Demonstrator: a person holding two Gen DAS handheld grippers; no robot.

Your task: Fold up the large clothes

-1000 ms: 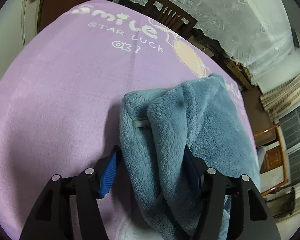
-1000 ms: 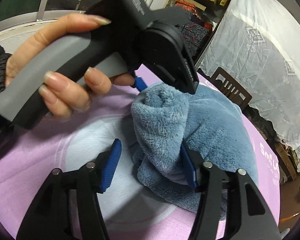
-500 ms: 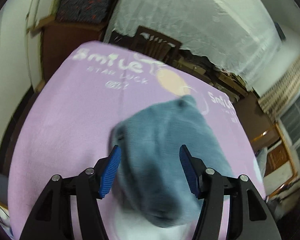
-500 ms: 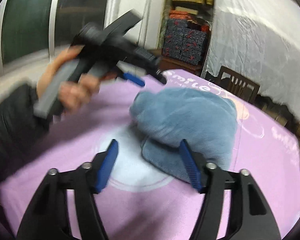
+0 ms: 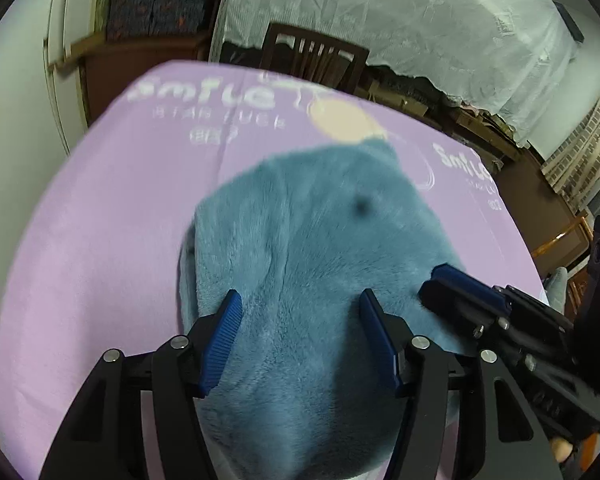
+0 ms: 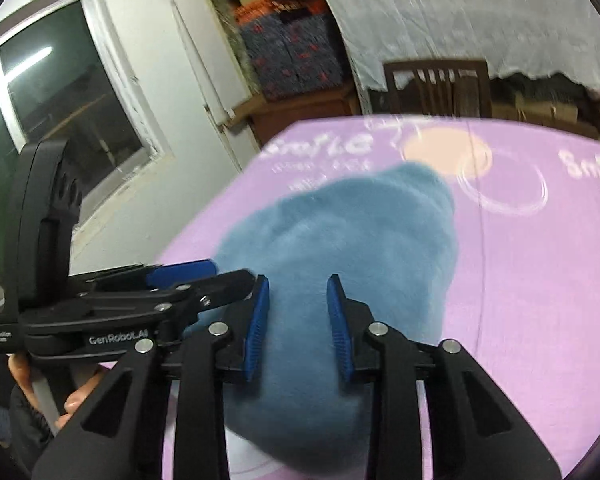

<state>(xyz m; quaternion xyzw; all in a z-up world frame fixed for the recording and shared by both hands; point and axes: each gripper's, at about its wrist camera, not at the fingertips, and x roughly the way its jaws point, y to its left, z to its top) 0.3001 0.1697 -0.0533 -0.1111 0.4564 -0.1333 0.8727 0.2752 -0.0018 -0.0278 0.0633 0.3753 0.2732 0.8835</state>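
**Both grippers over a bunched blue fleece on the purple cloth**

Where the left wrist view begins, the left gripper has its jaws spread wide, and the blue fleece garment fills the gap between its blue pads without being pinched. At the right edge of that view the right gripper reaches in from the side, one blue pad lying on or just above the fleece; from here its jaw gap cannot be judged.

Only the right wrist view settles that: the right gripper stands with its jaws apart, narrower than the left pair, with the garment bulging up between them and nothing clamped. This view also shows the left gripper from its side, low at the left, with the person's left hand wrapped round its grip, a hand the left camera never catches.

Beyond both tools the garment lies as a rounded heap on the purple tablecloth, near the cloth's front middle. A dark spot on the fleece shows in the left view alone. Farther off, white lettering and a peach circle mark the cloth. Behind the table stands a wooden chair, then a white lace curtain. A dark window shows only in the right view.
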